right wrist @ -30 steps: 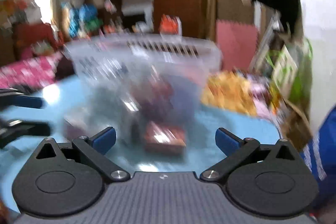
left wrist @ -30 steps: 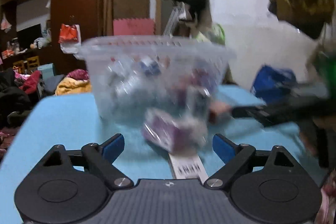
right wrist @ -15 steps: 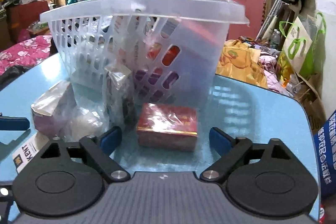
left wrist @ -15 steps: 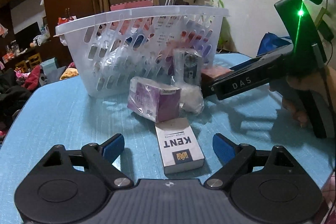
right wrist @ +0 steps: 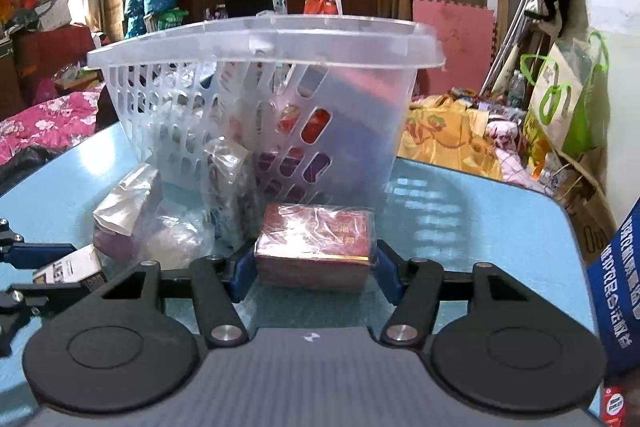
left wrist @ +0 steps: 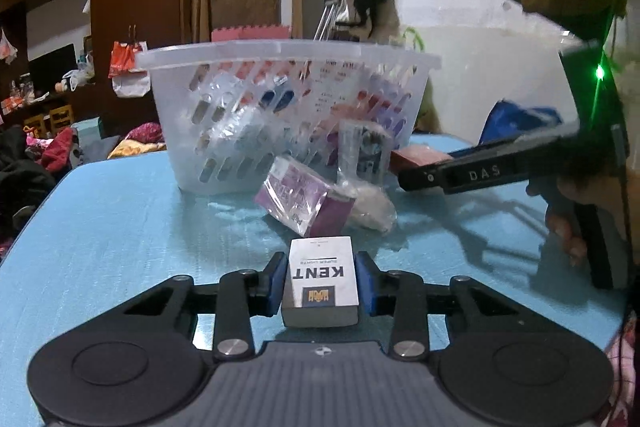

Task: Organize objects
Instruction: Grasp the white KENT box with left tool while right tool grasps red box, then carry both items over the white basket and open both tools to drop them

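My left gripper [left wrist: 322,283] is shut on a white KENT cigarette pack [left wrist: 321,277] lying on the blue table [left wrist: 120,227]. My right gripper [right wrist: 314,267] is shut on a red box wrapped in clear film [right wrist: 314,241], also on the table. The right gripper also shows in the left wrist view [left wrist: 408,179], beside the red box [left wrist: 416,157]. A clear plastic basket [left wrist: 288,107] with several items inside stands behind; it also shows in the right wrist view [right wrist: 272,95]. A purple box [left wrist: 304,197], a clear bag [left wrist: 370,203] and a wrapped dark pack [left wrist: 362,151] lie in front of it.
In the right wrist view the purple box [right wrist: 124,211], the clear bag [right wrist: 176,235] and the wrapped pack [right wrist: 232,187] sit left of the red box. The table's right edge [right wrist: 576,227] is near, with bags and clutter [right wrist: 560,115] beyond.
Both grippers have closed from wide open: the left onto the KENT pack, the right onto the red box. Both moved forward a little.
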`<state>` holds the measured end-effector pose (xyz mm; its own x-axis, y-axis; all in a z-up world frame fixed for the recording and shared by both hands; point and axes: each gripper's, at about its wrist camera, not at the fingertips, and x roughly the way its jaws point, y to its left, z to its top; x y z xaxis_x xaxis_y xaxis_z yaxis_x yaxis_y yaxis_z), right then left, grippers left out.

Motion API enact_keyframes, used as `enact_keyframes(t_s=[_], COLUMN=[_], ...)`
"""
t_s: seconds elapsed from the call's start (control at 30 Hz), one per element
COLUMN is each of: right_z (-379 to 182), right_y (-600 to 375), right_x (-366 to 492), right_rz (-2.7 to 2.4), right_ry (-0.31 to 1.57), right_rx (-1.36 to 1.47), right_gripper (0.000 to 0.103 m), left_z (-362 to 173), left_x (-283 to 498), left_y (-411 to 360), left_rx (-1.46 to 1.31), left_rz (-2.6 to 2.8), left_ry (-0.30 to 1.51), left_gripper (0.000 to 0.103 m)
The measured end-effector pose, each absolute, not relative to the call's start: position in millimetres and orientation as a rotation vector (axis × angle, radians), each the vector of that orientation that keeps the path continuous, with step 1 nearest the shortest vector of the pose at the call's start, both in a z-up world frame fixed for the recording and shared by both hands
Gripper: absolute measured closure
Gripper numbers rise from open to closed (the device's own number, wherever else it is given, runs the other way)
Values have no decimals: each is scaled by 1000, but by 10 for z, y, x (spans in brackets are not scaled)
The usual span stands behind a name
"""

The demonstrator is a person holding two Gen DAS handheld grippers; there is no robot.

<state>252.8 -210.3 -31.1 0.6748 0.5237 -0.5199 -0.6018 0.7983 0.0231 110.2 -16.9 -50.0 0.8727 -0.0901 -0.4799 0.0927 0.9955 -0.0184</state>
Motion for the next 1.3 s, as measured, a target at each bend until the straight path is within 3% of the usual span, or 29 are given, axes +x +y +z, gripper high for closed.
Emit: enact_keyframes(t_s=[0.4, 0.6, 0.8, 0.93, 1.0, 1.03, 1.1, 1.2, 1.3], right_z=[-134, 294, 722, 783, 729, 696, 661, 657, 642], right_y=[-2156, -2099, -1756, -1551, -1485, -1467, -1464, -1645, -1932], right_x=[2083, 1836, 2287, 2835, 3008, 3076, 3070, 2778, 2377], right_rz=[680, 673, 648, 628, 616, 616, 598, 598, 679], right_ry=[377, 226, 214, 286, 321, 338, 329, 272, 210], right_rx=[-137, -127, -129, -117, -122, -117, -129, -134, -66], right_gripper=[40, 40, 40, 40, 35, 30, 12, 2, 0], left_z=[-268, 186, 745, 754, 701, 663, 634, 669, 625], left_x=[883, 1029, 1672, 2302, 2527, 2619, 2662, 2410, 1855], left_y=[79, 92, 144, 273, 323, 352, 372, 348, 294], left_rx=[-80, -84, -78, -137, -161, -170, -160, -134, -121], left_rz=[-93, -99, -56, -14, -19, -7, 33, 47, 24], left_ry=[326, 250, 258, 354, 405, 429, 436, 379, 294], left_gripper=[62, 62, 62, 62, 56, 48, 41, 40, 21])
